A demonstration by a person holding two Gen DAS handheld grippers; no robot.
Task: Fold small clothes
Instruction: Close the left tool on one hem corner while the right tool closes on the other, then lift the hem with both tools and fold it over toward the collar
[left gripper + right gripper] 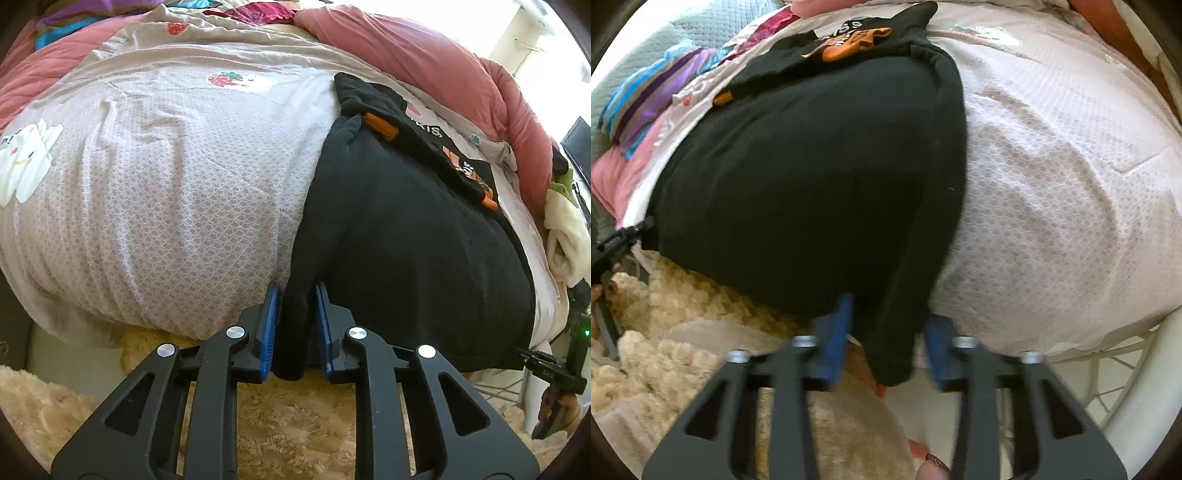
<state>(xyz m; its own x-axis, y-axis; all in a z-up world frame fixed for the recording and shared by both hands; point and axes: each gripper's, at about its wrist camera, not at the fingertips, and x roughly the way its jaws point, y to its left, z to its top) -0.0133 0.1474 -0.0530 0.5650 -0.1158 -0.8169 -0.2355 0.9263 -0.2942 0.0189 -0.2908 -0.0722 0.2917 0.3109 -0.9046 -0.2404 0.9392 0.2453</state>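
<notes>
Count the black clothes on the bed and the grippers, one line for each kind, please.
Black clothes: 2, the plain black garment in front and the black shirt with orange print behind it.
Grippers: 2, the left gripper and the right gripper.
Total: 4

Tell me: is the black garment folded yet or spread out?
Spread out: the black garment lies flat across the bed sheet, its near edge hanging over the bedside.

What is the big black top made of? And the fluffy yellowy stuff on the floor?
The black top looks like soft, matte fleece or thick cotton knit: it shows no shine and hangs in soft folds. It could be either. The cream rug looks like shaggy plush, probably synthetic pile: you can see long, curly tufts.
</notes>
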